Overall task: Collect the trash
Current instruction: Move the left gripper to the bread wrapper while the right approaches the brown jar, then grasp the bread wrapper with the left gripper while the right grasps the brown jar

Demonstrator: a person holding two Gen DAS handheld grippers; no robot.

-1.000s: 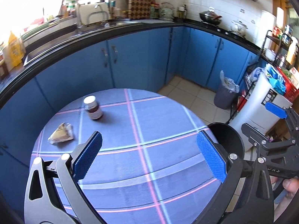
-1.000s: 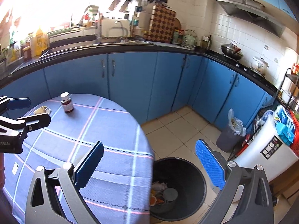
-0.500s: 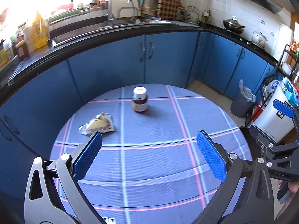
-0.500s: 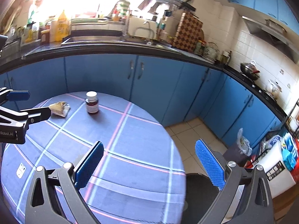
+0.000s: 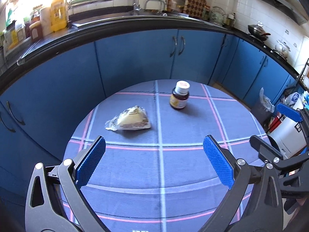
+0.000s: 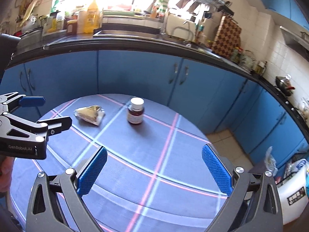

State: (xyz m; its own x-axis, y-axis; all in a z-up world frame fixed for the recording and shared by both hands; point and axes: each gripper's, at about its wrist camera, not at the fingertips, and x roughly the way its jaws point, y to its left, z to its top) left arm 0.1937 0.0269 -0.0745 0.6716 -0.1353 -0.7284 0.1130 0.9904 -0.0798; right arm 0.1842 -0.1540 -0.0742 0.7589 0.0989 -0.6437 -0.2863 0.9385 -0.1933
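Left wrist: crinkled foil wrapper (image 5: 129, 121), round amber bottle (image 5: 180, 98).

Jar (image 5: 179, 97) label print too small

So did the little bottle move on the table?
No. The bottle sits by the same pink line crossing on the cloth; only the cameras swung.

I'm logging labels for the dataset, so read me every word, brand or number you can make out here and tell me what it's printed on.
"GenRobot.AI": on the body of the left gripper, seen from the right wrist.
Label on the brown bottle: too small to read.
Print on the wrapper: blurred, unreadable.
Label on the yellow jug on the counter: unreadable.
Black sticker on the white bin: unreadable.
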